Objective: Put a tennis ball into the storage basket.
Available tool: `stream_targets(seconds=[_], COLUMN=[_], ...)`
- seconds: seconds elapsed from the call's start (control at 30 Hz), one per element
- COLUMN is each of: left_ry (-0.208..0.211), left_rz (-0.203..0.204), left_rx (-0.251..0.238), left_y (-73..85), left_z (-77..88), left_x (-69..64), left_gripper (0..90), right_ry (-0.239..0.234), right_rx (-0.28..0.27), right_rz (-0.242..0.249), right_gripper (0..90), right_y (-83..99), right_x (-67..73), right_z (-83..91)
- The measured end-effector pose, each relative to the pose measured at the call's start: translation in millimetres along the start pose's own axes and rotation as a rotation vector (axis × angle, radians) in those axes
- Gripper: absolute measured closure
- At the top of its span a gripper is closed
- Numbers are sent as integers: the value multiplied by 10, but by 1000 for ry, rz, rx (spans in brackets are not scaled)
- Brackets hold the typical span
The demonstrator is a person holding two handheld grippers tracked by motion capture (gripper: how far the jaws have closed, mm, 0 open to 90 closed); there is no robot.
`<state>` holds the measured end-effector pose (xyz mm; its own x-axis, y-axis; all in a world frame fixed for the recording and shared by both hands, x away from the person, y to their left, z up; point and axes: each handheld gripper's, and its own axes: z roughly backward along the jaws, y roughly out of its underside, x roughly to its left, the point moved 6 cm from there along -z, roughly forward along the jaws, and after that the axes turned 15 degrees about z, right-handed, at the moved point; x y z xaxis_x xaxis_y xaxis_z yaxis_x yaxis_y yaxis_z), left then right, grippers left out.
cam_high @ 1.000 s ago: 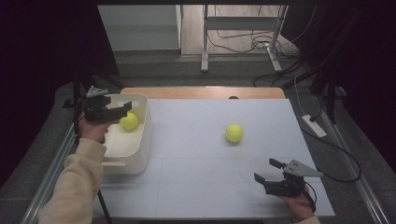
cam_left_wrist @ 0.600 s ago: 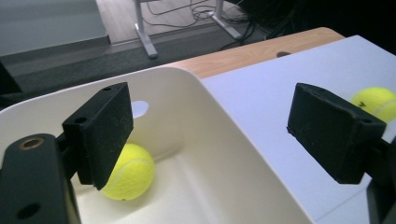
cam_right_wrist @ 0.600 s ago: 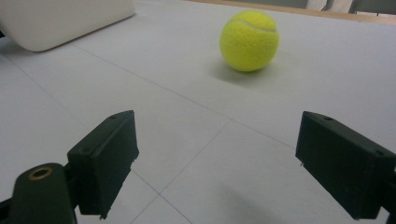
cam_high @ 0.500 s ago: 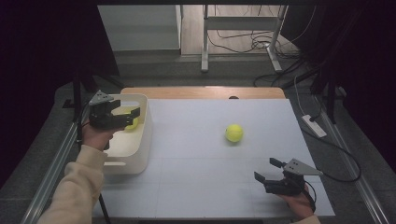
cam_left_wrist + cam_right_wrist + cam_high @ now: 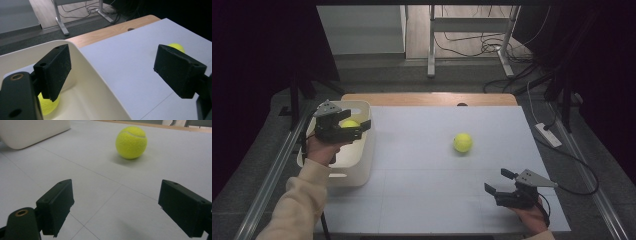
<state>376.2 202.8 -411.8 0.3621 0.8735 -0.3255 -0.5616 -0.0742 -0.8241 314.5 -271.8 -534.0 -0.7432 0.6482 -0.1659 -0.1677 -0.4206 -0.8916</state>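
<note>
Tennis ball [image 5: 462, 142] lies alone right of centre in the high view, on the pale grey table mat [image 5: 422, 200], well apart from both grippers; a second yellow ball [image 5: 349, 123] sits inside the cream tub [image 5: 362, 170] at the left edge of the mat, partly hidden behind the left gripper [image 5: 358, 128]; that gripper, held by a hand in a beige sleeve [image 5: 294, 210], hangs over the tub's open top with its jaws spread wide and nothing between them; in the left gripper view the tub's ball [image 5: 48, 105] peeks out low behind the left jaw, while the loose ball [image 5: 177, 46] shows at the right edge above the other jaw; the right gripper [image 5: 497, 182] rests low at the lower right of the high view, jaws likewise parted and empty; its own view looks across the mat at the loose ball [image 5: 130, 142] in the upper middle, with a corner of the tub [image 5: 32, 131] at upper left; a wooden table edge [image 5: 427, 98] runs along the far side of the mat.
</note>
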Motion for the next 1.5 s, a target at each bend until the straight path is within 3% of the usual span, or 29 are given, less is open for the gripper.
stream_targets(seconds=[0.5, 0.87, 1.5], left_ry=[81, 108, 179], left_rz=[-25, -33, -69], left_rx=[-12, -9, 35], left_y=[23, 55, 130], left_z=[-12, -40, -227], left_x=[-315, -462, -786], left_gripper=[151, 151, 149], right_ry=[-15, -24, -31], right_rx=[-8, -16, -13], right_rz=[10, 22, 33], right_gripper=[130, 130, 130], right_y=[-6, -16, -13], right_x=[29, 54, 52], right_z=[5, 21, 8])
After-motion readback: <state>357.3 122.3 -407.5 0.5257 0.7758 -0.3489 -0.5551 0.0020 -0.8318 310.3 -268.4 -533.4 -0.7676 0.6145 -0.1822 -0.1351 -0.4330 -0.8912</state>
